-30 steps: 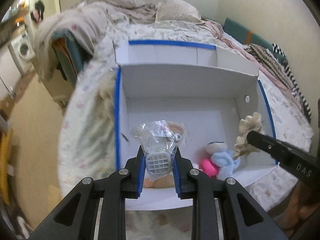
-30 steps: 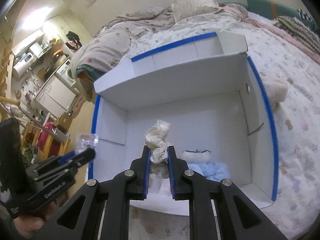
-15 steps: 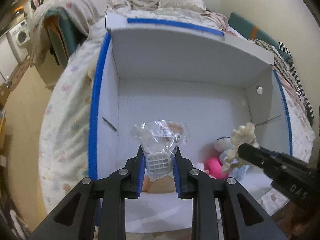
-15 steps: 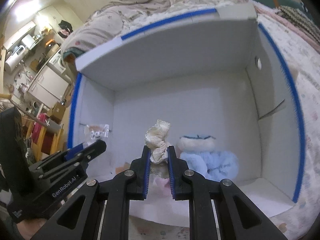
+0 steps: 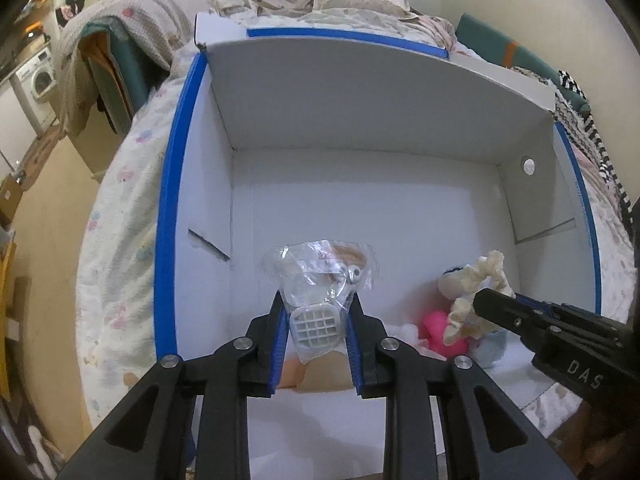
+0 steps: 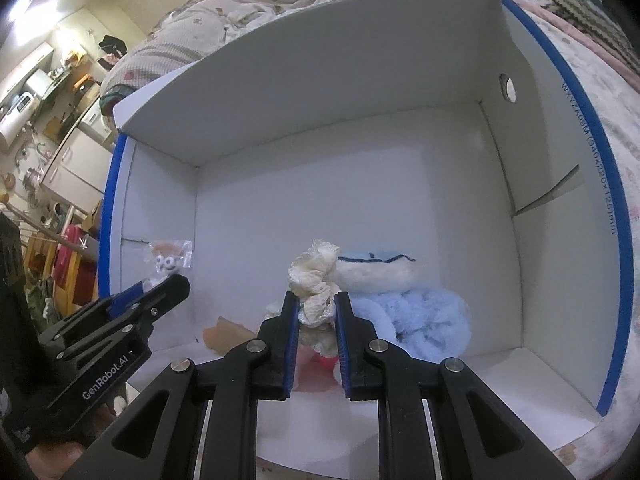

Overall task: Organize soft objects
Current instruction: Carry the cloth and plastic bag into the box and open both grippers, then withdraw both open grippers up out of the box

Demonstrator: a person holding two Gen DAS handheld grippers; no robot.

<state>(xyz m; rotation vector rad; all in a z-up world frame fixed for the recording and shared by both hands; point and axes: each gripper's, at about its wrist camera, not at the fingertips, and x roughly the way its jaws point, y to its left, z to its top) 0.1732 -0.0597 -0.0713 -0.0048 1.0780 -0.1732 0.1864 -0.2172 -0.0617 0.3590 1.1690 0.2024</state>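
**Both grippers loaded, inside the white box**

Container: white cardboard box (image 5: 360, 208) with blue tape on its rim, open top, sitting on a floral bedspread (image 5: 120, 240). Both grippers are held within its opening.

Contents, relative to the right gripper (image 6: 317, 312):
- blue-and-white plush toy (image 6: 416, 304) just right of and beyond the fingertips, on the box floor
- pink item (image 5: 440, 330) below the fingertips, mostly hidden (can't tell what it is)
- tan flat piece (image 6: 224, 334) on the floor to the left, below the left gripper's tips

Left gripper (image 5: 316, 320): clamped on a clear plastic bag (image 5: 320, 268). Bag is crinkled and transparent, with a white grid-patterned part pinched between the blue pads and a small brownish item with a white button-like bit higher up (details too small to read). Bag stands above the fingertips, clear of the box floor.

Right gripper: clamped on a cream ruffled fabric piece (image 6: 314, 276), scrunched, looks like a scrunchie. It sticks up past the fingertips, just beside the plush.

The two grippers sit side by side, apart.
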